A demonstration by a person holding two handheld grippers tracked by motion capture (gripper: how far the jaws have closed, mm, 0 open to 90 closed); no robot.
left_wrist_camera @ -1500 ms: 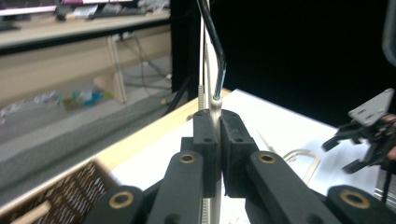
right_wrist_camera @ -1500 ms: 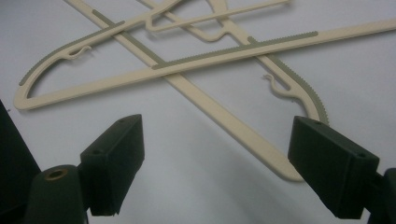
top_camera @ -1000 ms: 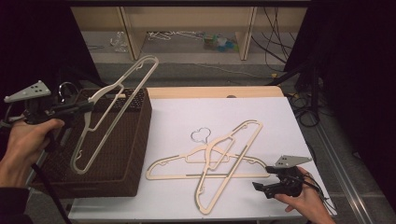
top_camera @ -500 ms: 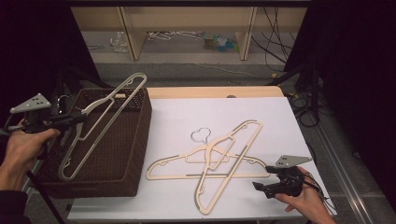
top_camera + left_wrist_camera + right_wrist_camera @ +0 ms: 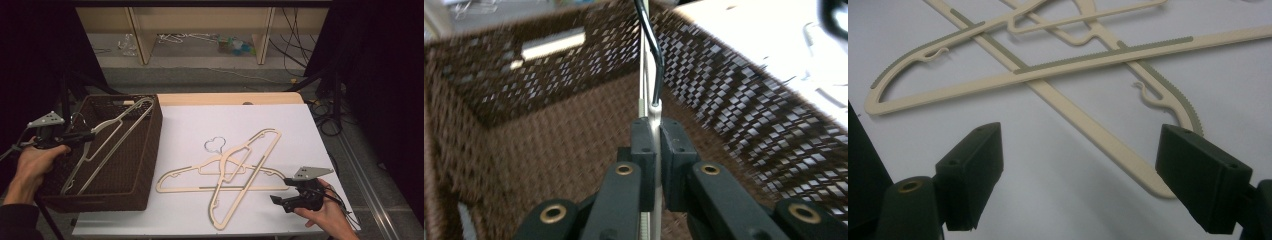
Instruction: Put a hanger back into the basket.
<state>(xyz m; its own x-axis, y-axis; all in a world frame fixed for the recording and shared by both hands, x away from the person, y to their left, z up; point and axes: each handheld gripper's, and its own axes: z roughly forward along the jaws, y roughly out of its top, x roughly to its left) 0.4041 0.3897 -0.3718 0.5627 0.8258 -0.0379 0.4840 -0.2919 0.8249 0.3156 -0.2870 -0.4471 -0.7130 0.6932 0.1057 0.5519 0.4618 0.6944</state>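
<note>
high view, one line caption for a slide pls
Left gripper lowers a cream hanger into the brown wicker basket; two crossed hangers lie on the white table.

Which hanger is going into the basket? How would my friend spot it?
Find the dark brown woven basket at the left of the white table. Inside it, a cream plastic hanger leans slanting, its neck pinched by the left gripper. The two other cream hangers lie flat and crossed on the table; this one is held.
</note>
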